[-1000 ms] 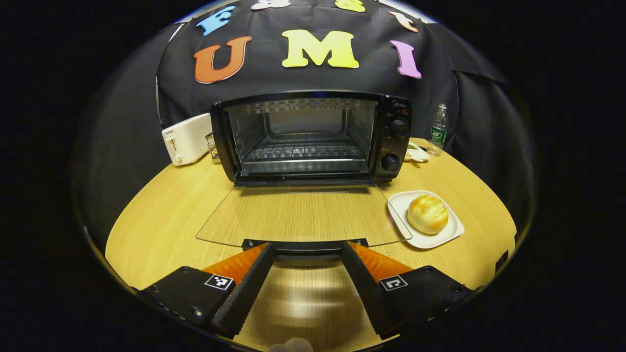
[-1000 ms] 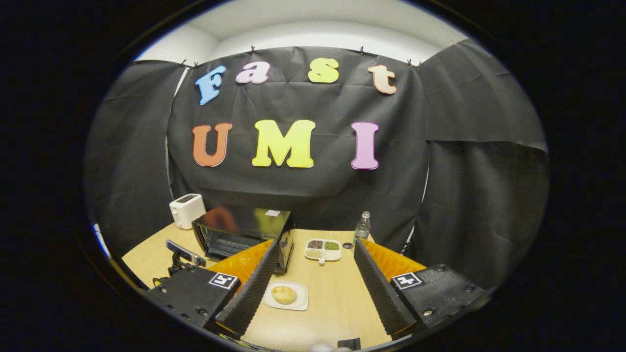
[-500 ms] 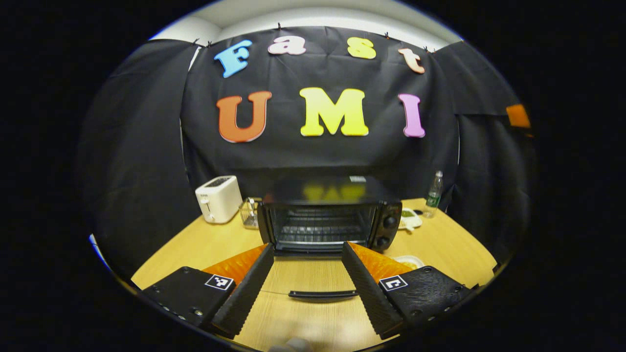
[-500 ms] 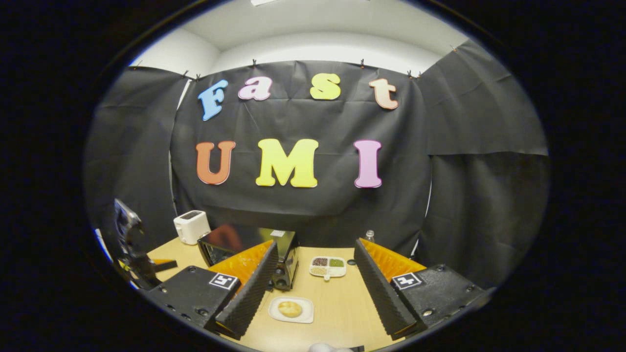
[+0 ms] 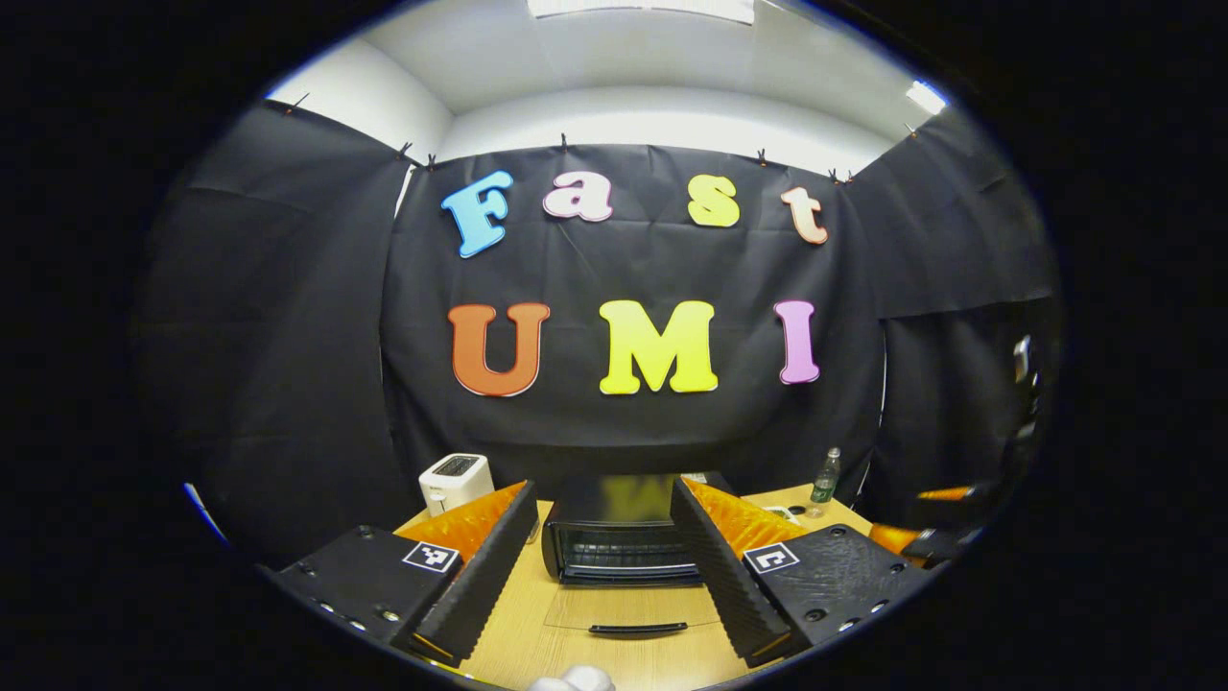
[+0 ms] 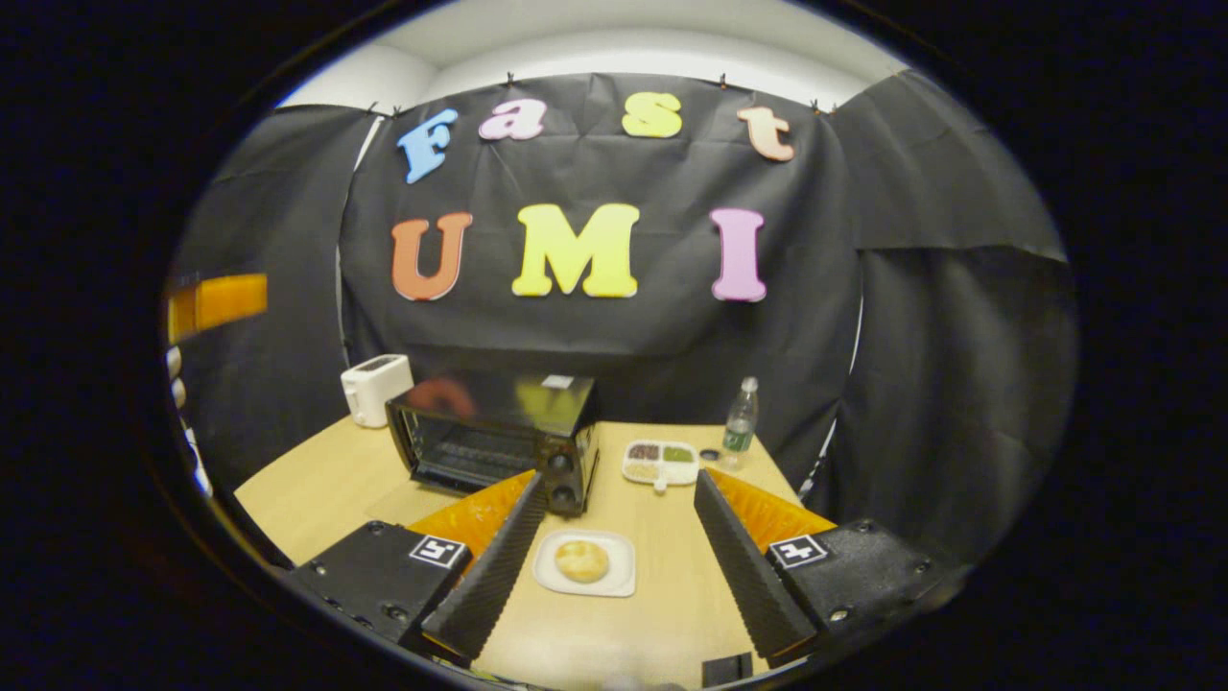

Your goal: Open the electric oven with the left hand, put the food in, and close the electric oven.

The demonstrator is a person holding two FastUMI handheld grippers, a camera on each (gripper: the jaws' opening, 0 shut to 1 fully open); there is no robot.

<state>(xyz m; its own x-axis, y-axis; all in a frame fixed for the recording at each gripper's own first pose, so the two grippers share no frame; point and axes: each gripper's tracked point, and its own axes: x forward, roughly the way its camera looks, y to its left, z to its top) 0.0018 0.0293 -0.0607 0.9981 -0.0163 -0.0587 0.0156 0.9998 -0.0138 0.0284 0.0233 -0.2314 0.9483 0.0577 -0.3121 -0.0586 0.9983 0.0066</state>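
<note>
Golden round bread bun (image 6: 581, 560) sits on its white square plate (image 6: 614, 582) toward the near edge of the pale wooden table (image 6: 317, 485), just in front of the black electric oven (image 6: 499, 432), whose glass door (image 5: 633, 607) lies folded down flat. Both claws are wide apart and empty: the left gripper (image 5: 602, 566) hangs high, well back from the door, and the right gripper (image 6: 614, 566) hovers above the bun. Squeezing the soft bun could crush it or drag the plate, and a low carry might knock the door's edge.
</note>
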